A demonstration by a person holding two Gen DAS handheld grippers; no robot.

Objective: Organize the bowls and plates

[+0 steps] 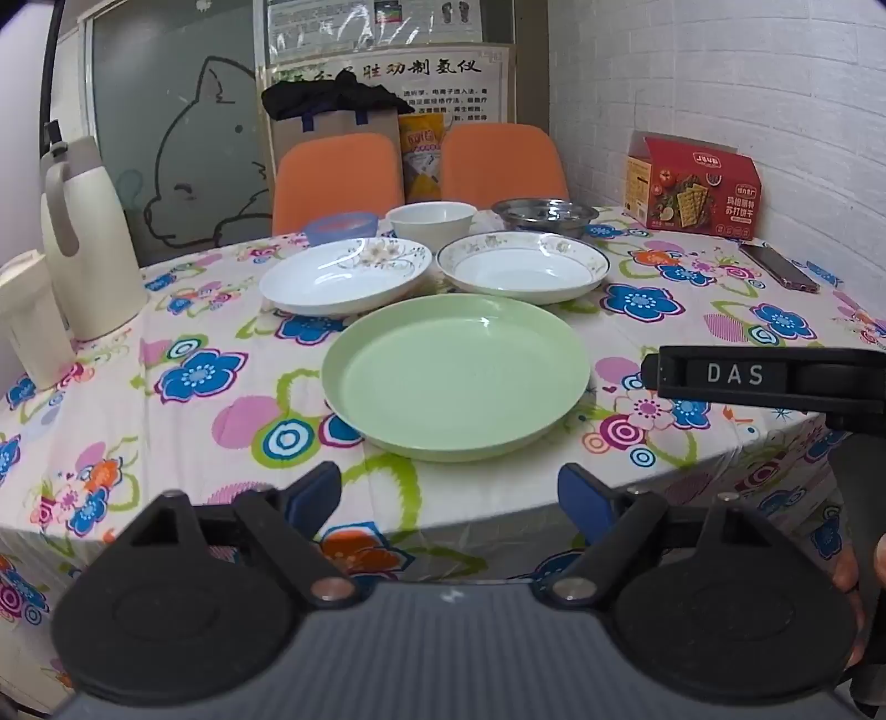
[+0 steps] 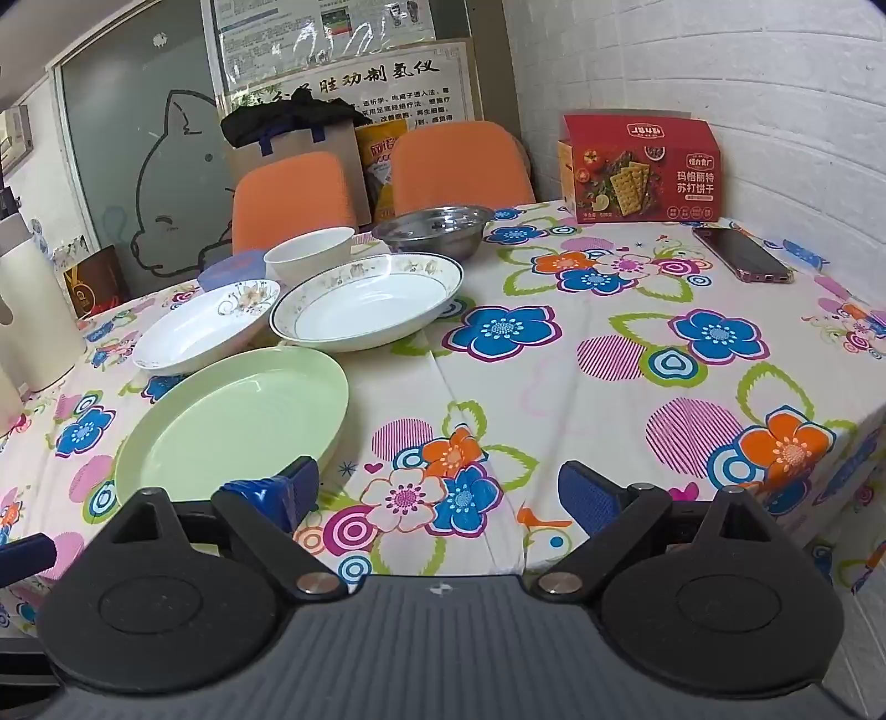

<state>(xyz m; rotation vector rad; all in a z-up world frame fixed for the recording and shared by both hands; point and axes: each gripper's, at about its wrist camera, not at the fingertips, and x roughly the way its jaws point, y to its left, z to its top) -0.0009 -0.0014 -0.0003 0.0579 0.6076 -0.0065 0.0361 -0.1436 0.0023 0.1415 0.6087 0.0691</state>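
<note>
While both tools hang over the near table edge, the left gripper [image 1: 451, 498] and right gripper [image 2: 437, 493] gape wide, holding nothing. Just ahead of the left one lies the green plate [image 1: 457, 376]. Beyond it sit two white plates [image 1: 346, 277] [image 1: 523, 267], then three bowls [image 1: 432, 220].

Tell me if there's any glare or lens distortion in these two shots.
Left wrist view: fisheye bends the table edge; small highlights on the green plate. Right wrist view: same bowing, dark corners, glare on the plastic-covered poster.
</note>
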